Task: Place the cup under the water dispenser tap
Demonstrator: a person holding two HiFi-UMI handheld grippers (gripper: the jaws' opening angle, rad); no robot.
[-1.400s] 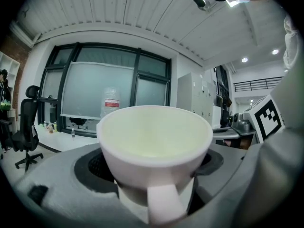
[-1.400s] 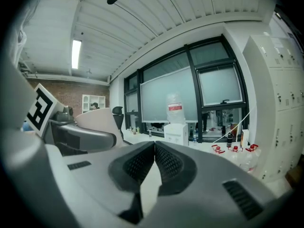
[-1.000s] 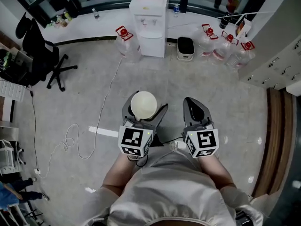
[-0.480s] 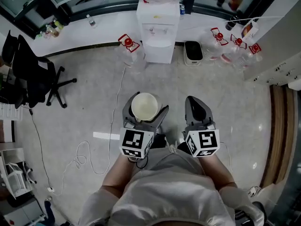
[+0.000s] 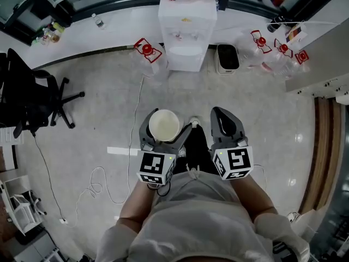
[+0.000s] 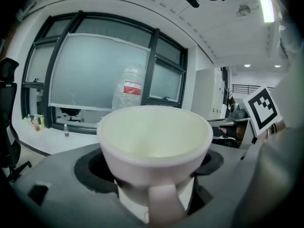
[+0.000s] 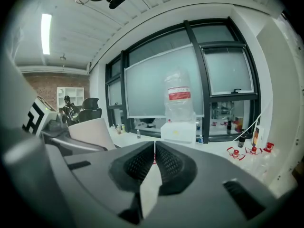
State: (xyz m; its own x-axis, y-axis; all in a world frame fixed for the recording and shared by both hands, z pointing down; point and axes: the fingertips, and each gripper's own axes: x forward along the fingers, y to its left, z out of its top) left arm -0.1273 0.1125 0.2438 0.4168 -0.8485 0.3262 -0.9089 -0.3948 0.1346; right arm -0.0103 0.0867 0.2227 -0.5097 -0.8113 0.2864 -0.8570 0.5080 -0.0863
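We face the white water dispenser (image 5: 187, 29), which stands by the window wall at the far side of the grey floor (image 5: 109, 108). Our right gripper (image 5: 221, 116) is held low in front of the body, its jaws pressed together with nothing between them. Just beside it, our left gripper (image 5: 169, 122) is clamped on the white cup (image 5: 162, 127). The cup is upright and empty, its handle turned back toward us, well apart from the dispenser.
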